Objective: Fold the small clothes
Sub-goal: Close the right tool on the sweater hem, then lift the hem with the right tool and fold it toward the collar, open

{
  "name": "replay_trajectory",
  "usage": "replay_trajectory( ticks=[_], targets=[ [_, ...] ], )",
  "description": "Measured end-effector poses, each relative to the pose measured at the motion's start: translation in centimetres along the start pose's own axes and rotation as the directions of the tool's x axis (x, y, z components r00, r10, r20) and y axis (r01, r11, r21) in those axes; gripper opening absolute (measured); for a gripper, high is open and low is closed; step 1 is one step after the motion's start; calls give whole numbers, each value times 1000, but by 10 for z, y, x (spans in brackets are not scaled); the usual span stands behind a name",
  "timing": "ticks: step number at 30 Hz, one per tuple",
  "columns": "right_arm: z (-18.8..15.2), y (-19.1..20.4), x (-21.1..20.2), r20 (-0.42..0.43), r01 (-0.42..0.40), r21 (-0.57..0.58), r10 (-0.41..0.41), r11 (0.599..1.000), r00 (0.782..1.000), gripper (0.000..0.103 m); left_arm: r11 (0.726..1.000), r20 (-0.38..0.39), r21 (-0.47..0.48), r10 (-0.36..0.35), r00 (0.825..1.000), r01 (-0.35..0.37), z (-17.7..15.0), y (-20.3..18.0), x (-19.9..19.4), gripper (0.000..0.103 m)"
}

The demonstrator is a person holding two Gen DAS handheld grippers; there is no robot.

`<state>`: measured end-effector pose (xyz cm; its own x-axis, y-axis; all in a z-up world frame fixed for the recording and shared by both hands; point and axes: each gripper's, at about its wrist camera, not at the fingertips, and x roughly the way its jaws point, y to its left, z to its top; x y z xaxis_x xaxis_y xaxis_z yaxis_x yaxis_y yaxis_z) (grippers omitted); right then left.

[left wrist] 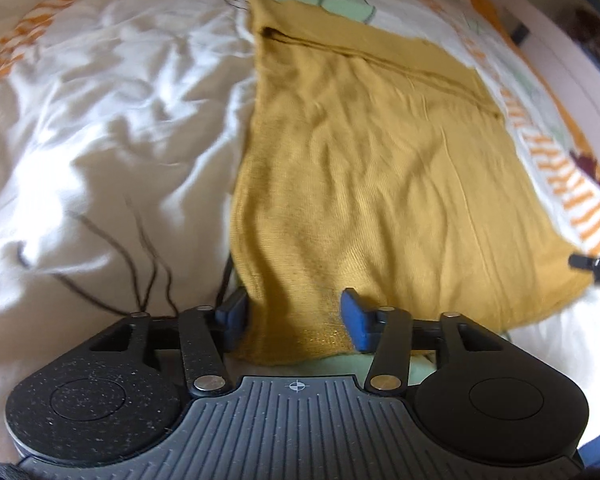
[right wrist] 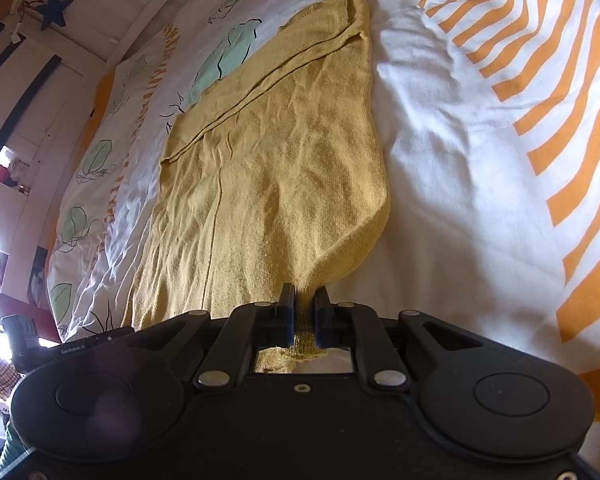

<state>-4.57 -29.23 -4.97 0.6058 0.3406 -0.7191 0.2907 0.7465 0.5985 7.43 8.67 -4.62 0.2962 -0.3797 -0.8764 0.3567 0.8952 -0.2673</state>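
Note:
A mustard-yellow knit garment (left wrist: 372, 168) lies spread on a bed, with a folded band across its far end. In the left wrist view my left gripper (left wrist: 292, 316) is open, its blue fingers (left wrist: 354, 320) either side of the garment's near corner, with the cloth lying between them. In the right wrist view the same garment (right wrist: 276, 168) stretches away from me. My right gripper (right wrist: 305, 312) is shut on its near right corner, which is pinched and pulled into a peak. The right gripper's tip (left wrist: 596, 266) shows at the garment's right edge in the left view.
The bed has a crumpled white duvet (left wrist: 100, 120) printed with orange stripes (right wrist: 540, 92) and green leaves (right wrist: 224, 60). A white wall with a blue star (right wrist: 54, 8) and shelves stands beyond the bed's far left side in the right view.

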Motion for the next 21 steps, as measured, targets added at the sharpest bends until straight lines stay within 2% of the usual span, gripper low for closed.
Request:
replay_trajectory(
  ticks=[2,4,5,6,13,21],
  targets=[
    [0,-1,0,0,-2,0,2,1000,1000,17,1000,-5,3,11,1000,-11,1,-2,3,47],
    [0,-2,-2,1,-4,0,4,1000,1000,17,1000,1,-14,13,1000,-13,1,-1,1,41],
    [0,-2,-2,1,-5,2,5,1000,1000,17,1000,11,-19,11,1000,-11,1,0,-1,21],
    [0,-3,-3,3,-7,4,7,1000,1000,17,1000,20,-30,0,1000,1,-1,2,-3,9],
    [6,3,-10,52,-29,-9,29,1000,998,16,991,144,-113,-55,988,72,2,8,-24,7],
    [40,12,-21,155,-67,-22,70,997,986,16,973,289,-152,-122,950,171,44,8,-46,7]
  ],
)
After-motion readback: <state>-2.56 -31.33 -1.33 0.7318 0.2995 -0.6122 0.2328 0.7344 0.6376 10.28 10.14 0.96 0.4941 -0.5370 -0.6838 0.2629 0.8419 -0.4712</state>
